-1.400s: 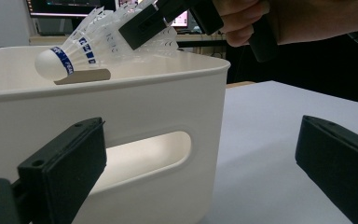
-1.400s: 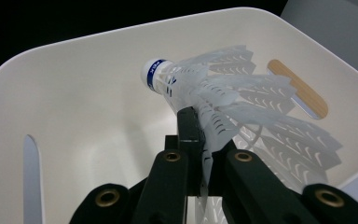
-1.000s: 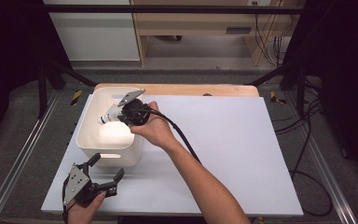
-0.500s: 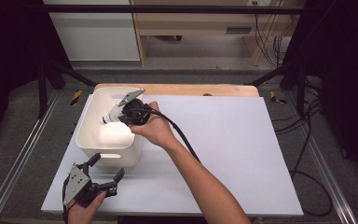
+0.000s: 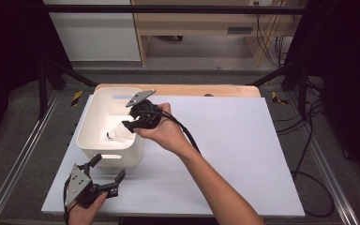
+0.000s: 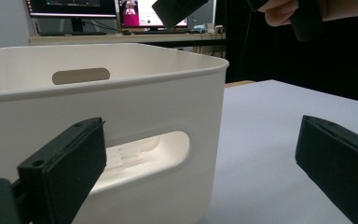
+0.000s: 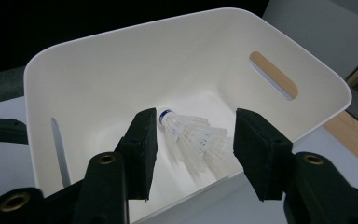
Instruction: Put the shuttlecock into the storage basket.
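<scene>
Inside bin point(image 7: 98, 60), right tool point(image 7: 196, 140) view: shuttlecock point(image 7: 193, 135) lying loose, tool just opened; left tool point(image 5: 104, 176) open too.

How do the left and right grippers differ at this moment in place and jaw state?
The right gripper hangs over the white bin, its jaws having just opened, apart above the shuttlecock lying inside; the left gripper sits low on the table outside the bin's near wall. The left jaws stand wider apart. Both are open and hold nothing.
</scene>
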A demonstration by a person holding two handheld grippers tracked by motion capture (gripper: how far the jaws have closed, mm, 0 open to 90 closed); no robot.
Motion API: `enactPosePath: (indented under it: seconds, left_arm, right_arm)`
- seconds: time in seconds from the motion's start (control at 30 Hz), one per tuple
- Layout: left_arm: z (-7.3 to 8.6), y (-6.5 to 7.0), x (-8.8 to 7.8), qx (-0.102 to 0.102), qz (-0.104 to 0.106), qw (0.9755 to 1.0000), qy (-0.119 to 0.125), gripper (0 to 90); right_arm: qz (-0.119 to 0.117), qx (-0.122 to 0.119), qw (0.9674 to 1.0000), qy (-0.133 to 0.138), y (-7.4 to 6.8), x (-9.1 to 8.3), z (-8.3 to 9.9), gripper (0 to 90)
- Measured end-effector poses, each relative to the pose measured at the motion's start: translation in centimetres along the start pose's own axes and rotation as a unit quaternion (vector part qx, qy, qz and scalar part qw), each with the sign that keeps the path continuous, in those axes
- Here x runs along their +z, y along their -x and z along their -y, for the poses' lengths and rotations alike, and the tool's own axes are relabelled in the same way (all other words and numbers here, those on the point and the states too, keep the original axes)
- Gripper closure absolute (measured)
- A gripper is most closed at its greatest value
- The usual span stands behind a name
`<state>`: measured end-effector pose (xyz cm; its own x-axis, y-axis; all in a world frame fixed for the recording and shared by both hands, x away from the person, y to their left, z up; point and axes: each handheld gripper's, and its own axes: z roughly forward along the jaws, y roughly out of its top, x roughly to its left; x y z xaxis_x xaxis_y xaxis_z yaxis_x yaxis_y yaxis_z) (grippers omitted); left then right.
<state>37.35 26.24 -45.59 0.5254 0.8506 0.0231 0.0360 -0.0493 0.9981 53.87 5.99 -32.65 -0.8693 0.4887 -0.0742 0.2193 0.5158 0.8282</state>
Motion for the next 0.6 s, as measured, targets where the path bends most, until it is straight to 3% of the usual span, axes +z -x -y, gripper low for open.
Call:
enactPosePath:
  seconds: [0.23,0.6]
  left_arm:
    - [0.01,-0.03,-0.02,-0.001,-0.001,1.0,-0.001,1.8]
    - [0.0,0.0,-0.01,-0.001,0.0,1.0,-0.001,1.8]
  right_arm:
    - [0.0,0.01,0.9998,0.017,0.13,-0.85,0.22,49.6]
    - [-0.003,0.013,0.9997,0.019,0.03,-0.95,0.16,49.2]
